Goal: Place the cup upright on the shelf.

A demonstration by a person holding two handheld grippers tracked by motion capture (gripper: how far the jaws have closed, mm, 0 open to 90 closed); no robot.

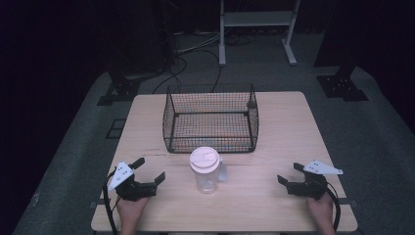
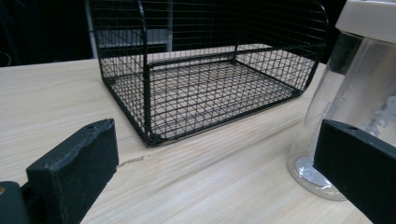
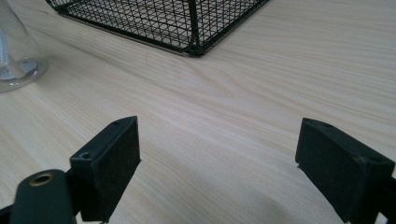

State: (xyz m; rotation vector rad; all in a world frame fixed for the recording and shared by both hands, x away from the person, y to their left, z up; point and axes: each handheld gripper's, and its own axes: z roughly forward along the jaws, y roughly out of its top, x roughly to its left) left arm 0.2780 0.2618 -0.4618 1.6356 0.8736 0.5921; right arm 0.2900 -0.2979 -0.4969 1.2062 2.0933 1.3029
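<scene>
A clear plastic cup (image 1: 205, 171) with a pale pink lid stands upright near the table's front middle; the left gripper view has the cup (image 2: 345, 102) at its right edge, and the right gripper view catches the cup's base (image 3: 16, 56) at the upper left. Behind it sits an empty black wire basket (image 1: 211, 118), also the basket (image 2: 205, 70) and its corner (image 3: 187, 23). My left gripper (image 1: 149, 171) rests open at the front left, apart from the cup. At the front right my right gripper (image 1: 289, 174) is open over bare wood. Both hold nothing.
The light wooden table (image 1: 288, 127) has bare wood on either side of the basket. Past its far edge lie dark floor, cables and a white metal stand (image 1: 257, 29).
</scene>
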